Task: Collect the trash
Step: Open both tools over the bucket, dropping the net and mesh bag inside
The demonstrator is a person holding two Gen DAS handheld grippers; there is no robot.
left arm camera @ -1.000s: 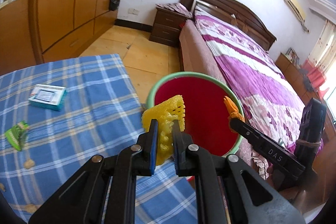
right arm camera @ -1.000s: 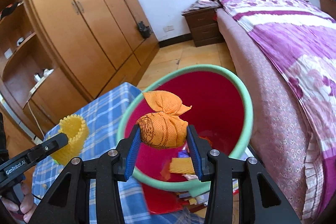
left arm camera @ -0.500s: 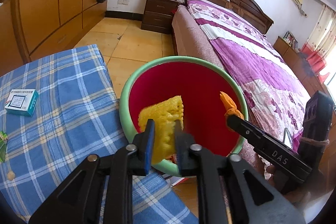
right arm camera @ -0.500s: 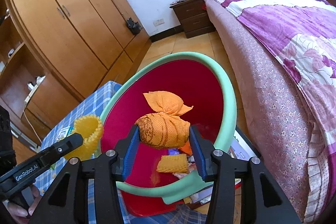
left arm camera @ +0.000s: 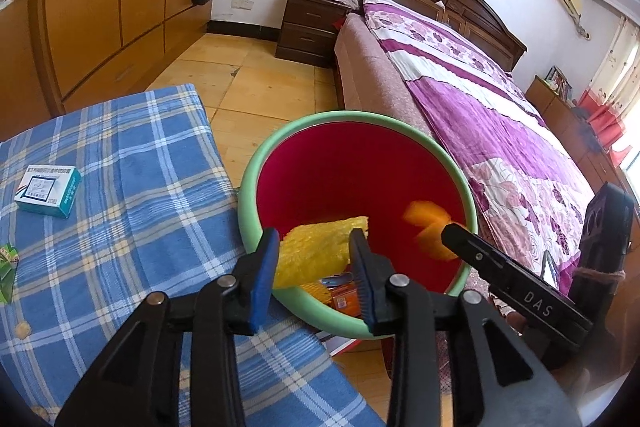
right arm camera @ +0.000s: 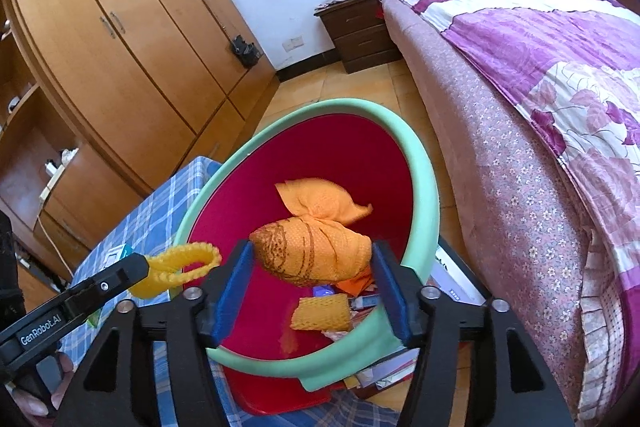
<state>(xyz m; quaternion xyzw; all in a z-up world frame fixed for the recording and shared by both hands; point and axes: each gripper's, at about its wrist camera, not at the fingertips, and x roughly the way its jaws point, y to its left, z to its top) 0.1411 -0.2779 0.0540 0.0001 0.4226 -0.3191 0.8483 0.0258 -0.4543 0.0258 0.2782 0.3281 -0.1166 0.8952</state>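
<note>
A red bin with a green rim (left arm camera: pixel 360 119) stands beside the table, below both grippers. My left gripper (left arm camera: pixel 314 235) hangs over the bin's near rim. Its jaws are opening, and a yellow foam net (left arm camera: pixel 316 253) still fills the gap and touches both blue pads. My right gripper (right arm camera: pixel 313 247) is over the bin mouth (right arm camera: pixel 424 187) with its jaws opening. An orange knotted bundle (right arm camera: pixel 316 255) sits loose between its pads, and it shows blurred in the left wrist view (left arm camera: pixel 428 227). Foam scraps and wrappers (right arm camera: pixel 320 311) lie in the bin.
On the blue plaid tablecloth (left arm camera: pixel 120 227) lie a teal and white box (left arm camera: pixel 48 191), a green wrapper (left arm camera: pixel 6 267) and crumbs (left arm camera: pixel 22 329). A bed with a purple cover (left arm camera: pixel 480 107) runs along the right. A nightstand (left arm camera: pixel 316 27) and wardrobes stand behind.
Both grippers came forward and lower over the bin. Both pairs of jaws widened. The yellow net swelled and tipped flat, and the orange bundle came loose between the right pads.
</note>
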